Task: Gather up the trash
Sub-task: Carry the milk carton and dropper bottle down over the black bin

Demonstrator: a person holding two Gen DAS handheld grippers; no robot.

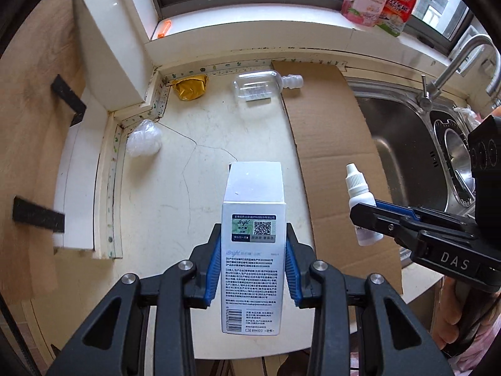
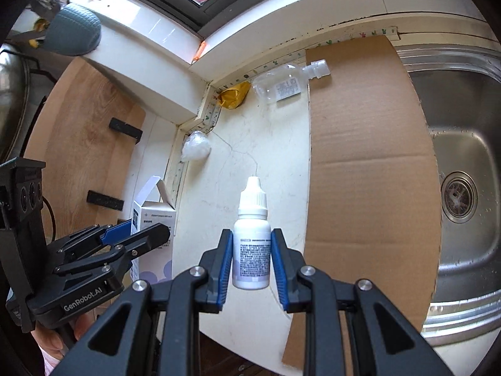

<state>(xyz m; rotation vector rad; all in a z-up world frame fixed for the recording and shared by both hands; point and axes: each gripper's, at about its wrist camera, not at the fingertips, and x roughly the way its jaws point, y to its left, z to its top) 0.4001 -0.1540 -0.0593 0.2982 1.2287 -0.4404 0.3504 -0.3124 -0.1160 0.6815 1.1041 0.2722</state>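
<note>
Two wrist fisheyes looking steeply down, close over the cream countertop (image 1: pixel 175 188), both sharing cardboard sheet (image 2: pixel 369 156) and sink (image 2: pixel 463 144)

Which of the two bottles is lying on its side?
The clear plastic bottle at the back of the counter, its neck resting on the cardboard. The small white dropper bottle is held upright in the right hand-held gripper.

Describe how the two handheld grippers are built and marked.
Both are black, angular frames with silver rivets and ribbed blue pads on the fingers. The left gripper reads "GenRobot.AI" on its side in the right wrist view; the right gripper reads "DAS" in the left wrist view. Each carries a black block with round sockets.
</note>
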